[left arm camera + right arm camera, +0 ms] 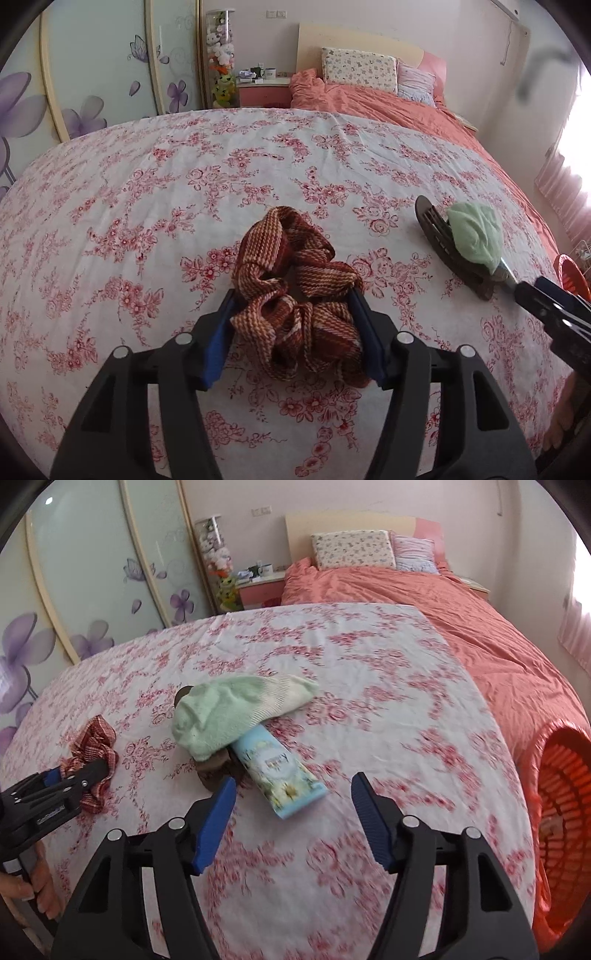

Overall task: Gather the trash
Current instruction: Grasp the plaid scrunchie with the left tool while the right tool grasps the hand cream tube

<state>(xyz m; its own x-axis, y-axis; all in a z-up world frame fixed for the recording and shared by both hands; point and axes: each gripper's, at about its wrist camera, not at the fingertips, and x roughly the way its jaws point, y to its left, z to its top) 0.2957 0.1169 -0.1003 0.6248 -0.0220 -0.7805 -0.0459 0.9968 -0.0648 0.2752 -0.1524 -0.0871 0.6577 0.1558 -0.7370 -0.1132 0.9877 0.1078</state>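
Left tool (293,328) low over the bed (155,206), angled down, blue pads either side of the red striped scrunchie (295,295) and touching it; scrunchie rests on the floral sheet. Right tool (293,812) hovers wide, nothing between its pads. Just ahead of it: light-blue tube (280,771), with a green sock (229,712) draped over its far end and over a brown hair clip (218,766). Orange basket (561,797) off the bed edge, to the right tool's right; contents can't be made out.
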